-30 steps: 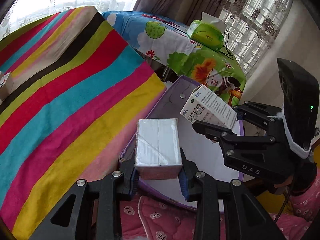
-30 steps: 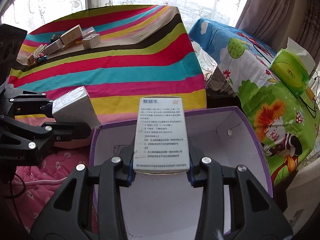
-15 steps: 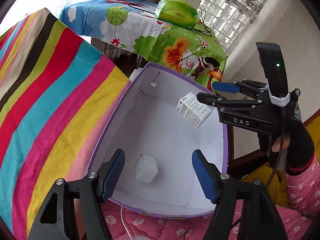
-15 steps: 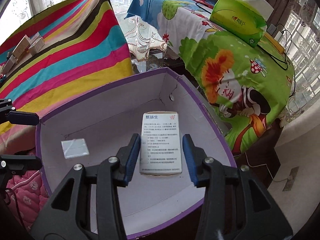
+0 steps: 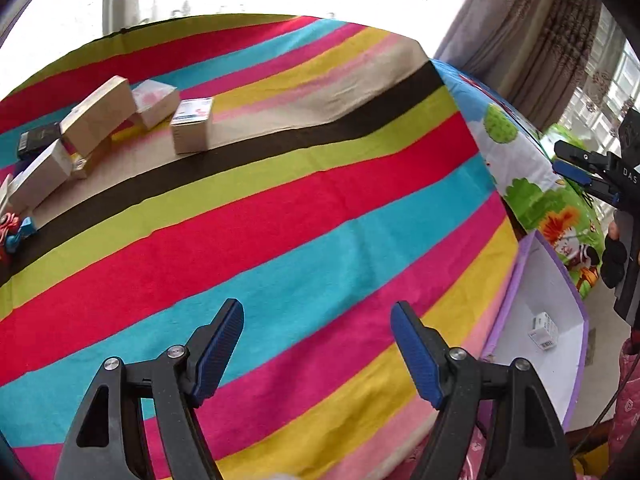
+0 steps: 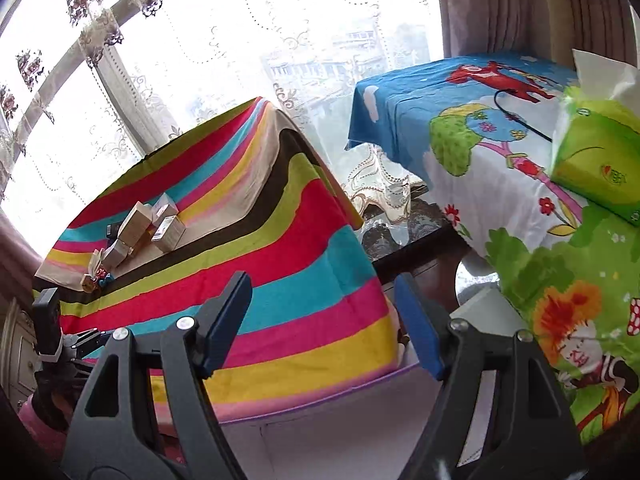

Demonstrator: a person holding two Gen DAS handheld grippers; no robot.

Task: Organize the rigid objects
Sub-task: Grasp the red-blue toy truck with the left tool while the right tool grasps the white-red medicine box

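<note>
My left gripper [image 5: 318, 348] is open and empty above the striped cloth [image 5: 280, 208]. Several small cardboard boxes [image 5: 192, 124] lie in a cluster at the cloth's far left; they also show in the right wrist view [image 6: 168, 232]. A purple-rimmed white box [image 5: 560, 320] stands at the cloth's right edge with a small white carton [image 5: 543, 330] inside. My right gripper [image 6: 324, 320] is open and empty above the box's near wall [image 6: 340, 408]. It also shows at the right edge of the left wrist view [image 5: 580, 168].
A table with a cartoon cloth [image 6: 520, 200] stands to the right, with a green tissue pack [image 6: 596, 164] on it. A dark low table [image 6: 408, 240] sits between the two. A small toy [image 5: 12, 232] lies at the cloth's left edge. Curtained windows are behind.
Both grippers let go of their boxes into the purple-rimmed box, opened wide, then lifted away. The left one swung left over the striped cloth toward the box cluster.
</note>
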